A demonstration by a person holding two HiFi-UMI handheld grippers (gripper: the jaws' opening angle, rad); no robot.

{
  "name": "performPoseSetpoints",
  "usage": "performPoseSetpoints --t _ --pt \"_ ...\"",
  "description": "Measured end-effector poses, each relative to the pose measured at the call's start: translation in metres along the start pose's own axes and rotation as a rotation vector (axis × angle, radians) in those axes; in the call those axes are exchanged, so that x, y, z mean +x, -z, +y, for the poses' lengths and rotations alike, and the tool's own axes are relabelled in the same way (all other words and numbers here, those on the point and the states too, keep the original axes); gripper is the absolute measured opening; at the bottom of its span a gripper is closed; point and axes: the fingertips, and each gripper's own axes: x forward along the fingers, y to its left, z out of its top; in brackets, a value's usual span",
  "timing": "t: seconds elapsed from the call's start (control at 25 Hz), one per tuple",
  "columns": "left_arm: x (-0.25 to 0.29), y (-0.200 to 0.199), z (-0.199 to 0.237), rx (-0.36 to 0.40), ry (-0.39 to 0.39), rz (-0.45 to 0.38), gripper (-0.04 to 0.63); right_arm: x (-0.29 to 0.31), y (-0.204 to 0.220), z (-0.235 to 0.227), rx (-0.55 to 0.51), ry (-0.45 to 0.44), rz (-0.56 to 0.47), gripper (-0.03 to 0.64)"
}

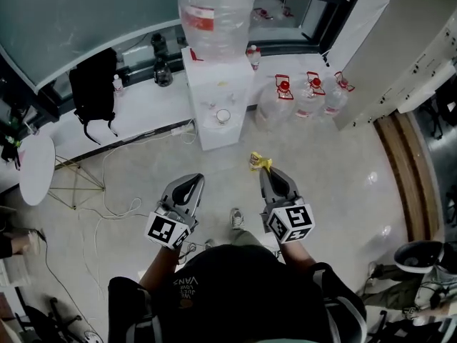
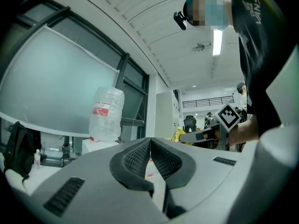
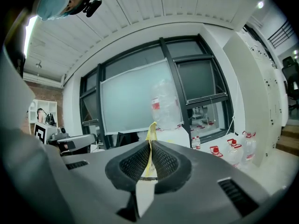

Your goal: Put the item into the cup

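Right gripper (image 1: 265,168) clamped on thin crinkled yellow wrapper (image 1: 258,162), flat strip poking up past the ribbed black pads. Left gripper (image 1: 193,182) jaws pressed together, nothing between. Small round pale cup (image 1: 223,116) sits in boxy white water dispenser (image 1: 214,84), well apart from both.

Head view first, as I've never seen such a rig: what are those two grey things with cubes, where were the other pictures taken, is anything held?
They are tools a person holds: the left hand-held gripper and the right hand-held gripper, each with two jaws; the cubes belong to them. The head view looks down from the person's head. The other two come from cameras riding on each gripper, looking along its jaws. The left jaws are shut, empty. The right jaws pinch a yellow item. Ahead stands a white water dispenser.
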Motion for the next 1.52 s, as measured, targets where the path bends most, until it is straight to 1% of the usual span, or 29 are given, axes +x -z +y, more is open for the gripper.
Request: performPoseSetpoints --t 0.32,0.44,0.64,0.8,1.04,1.24,1.52 --pt "0.095 0.027 0.04 -0.021 -0.111 -0.002 0.02 0.085 0.003 -0.077 -0.034 -0.099 0.068 0.048" --pt "0.117 0.033 0.053 -0.023 -0.148 -0.004 0.02 0.108 0.008 -0.092 -0.032 -0.133 0.101 0.048" --pt "0.137 0.046 0.071 -0.038 -0.169 0.021 0.02 0.141 0.017 -0.11 -0.033 -0.146 0.121 0.048" --pt "0.149 0.06 0.093 -0.054 -0.16 0.041 0.02 0.168 0.022 -0.121 -0.037 -0.119 0.122 0.048" --pt "0.174 0.073 0.135 -0.072 -0.109 0.057 0.02 0.22 0.033 -0.13 -0.035 -0.068 0.136 0.048" --pt "0.187 0.091 0.172 -0.102 -0.079 0.076 0.02 0.268 0.052 -0.128 -0.029 -0.046 0.16 0.048" --pt "0.199 0.127 0.226 -0.152 -0.07 0.116 0.02 0.337 0.09 -0.132 -0.018 -0.019 0.199 0.048"
